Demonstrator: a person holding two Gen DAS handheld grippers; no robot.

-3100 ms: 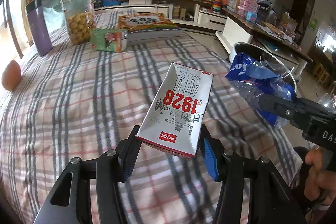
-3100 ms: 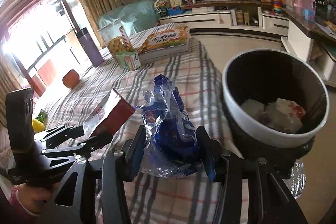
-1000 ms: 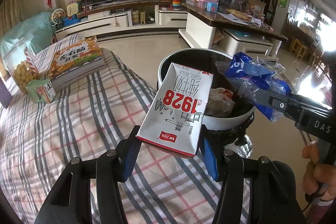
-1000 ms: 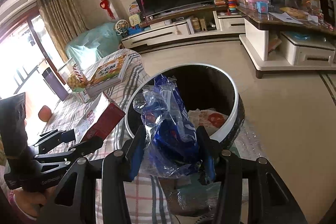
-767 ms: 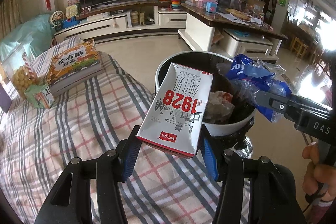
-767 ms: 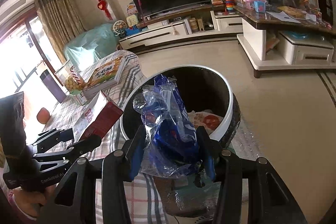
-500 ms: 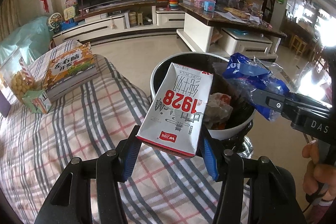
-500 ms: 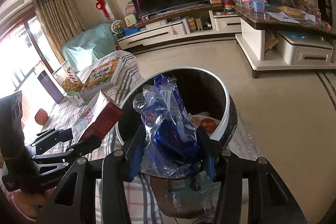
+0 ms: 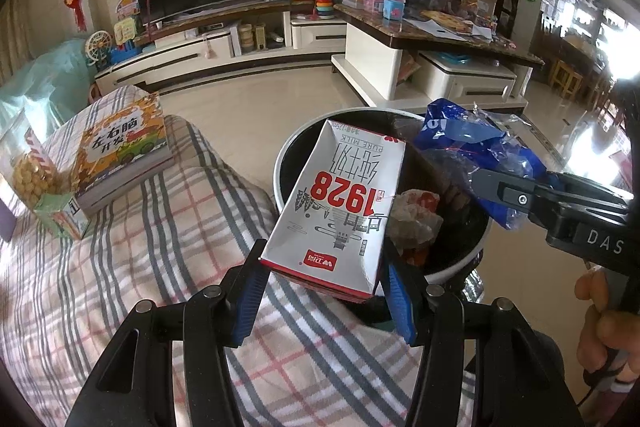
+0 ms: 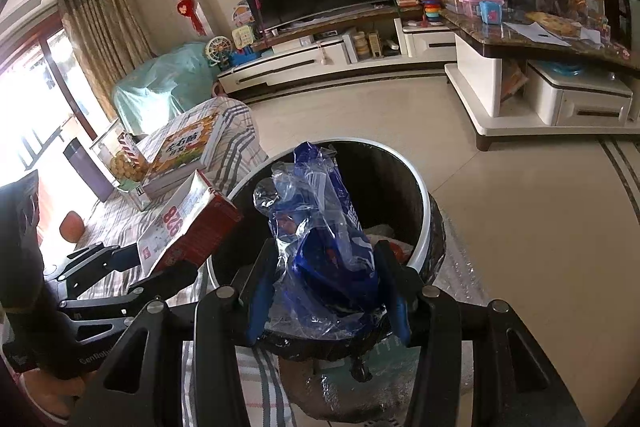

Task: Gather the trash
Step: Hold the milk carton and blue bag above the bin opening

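Left gripper [image 9: 324, 291]: blue pads clamped on the short bottom end of the milk carton [image 9: 340, 207]. The carton's long axis runs forward and up from the jaws; its print reads upside down, and its far, folded end reaches over the near rim of the trash bin [image 9: 280, 163]. In the right wrist view the carton [image 10: 188, 223] lies at the bin's left rim, red side face turned toward the camera.

Right gripper [image 10: 326, 293]: pads clamped on the lower part of the blue plastic bag [image 10: 324, 227]. The crumpled bag stands roughly upright out of the jaws, its loose clear top above the bin's mouth. From the left wrist view the bag [image 9: 476, 155] hangs over the bin's right side, apart from the carton.

Trash bin: round, white rim, dark inside, mouth open upward, with crumpled trash [image 9: 416, 215] at the bottom. It stands on the floor against the edge of the checked bed cover [image 9: 140, 267].

Open room: bare tiled floor [image 10: 520, 227] beyond and to the right of the bin, up to the white low cabinets [image 10: 560, 95].

On the cover, well left of the bin: a thick book [image 9: 120, 147], a jar of snacks [image 9: 24, 167], a small green box [image 9: 60, 223].
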